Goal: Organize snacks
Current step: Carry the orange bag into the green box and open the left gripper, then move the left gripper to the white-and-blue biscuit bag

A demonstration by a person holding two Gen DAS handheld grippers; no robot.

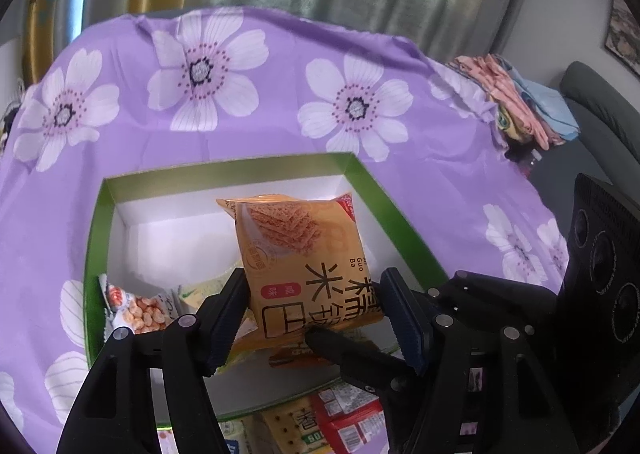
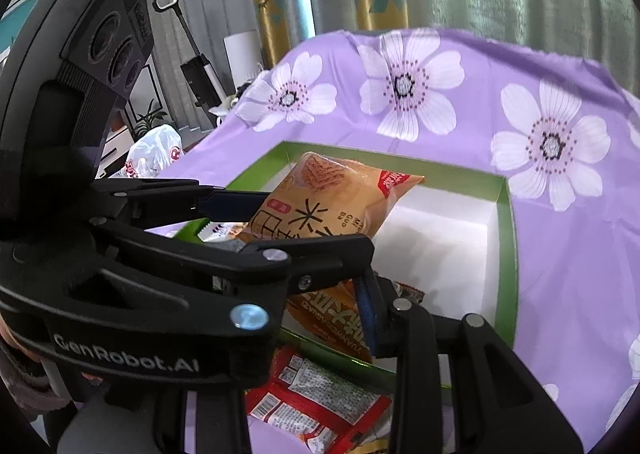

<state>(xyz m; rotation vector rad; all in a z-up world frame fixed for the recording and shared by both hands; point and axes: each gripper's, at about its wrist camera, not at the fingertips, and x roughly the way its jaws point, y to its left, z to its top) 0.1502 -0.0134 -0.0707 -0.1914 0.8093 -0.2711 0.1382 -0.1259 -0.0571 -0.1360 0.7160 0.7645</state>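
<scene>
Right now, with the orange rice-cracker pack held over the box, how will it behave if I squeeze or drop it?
The orange pack looks puffed with air, so probably light and springy between the left gripper pads. Glossy film may slip. The crackers pictured on it suggest brittle contents, so release it low into the green box.

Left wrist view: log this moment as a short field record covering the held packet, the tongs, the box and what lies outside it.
held item: orange rice-cracker packet, over the box
left tongs: shut on its two sides
right tongs: second orange packet between them, grip unclear
box: green-rimmed, white inside; peanut packet by its left wall
outside box: red packet on the purple floral cloth
</scene>
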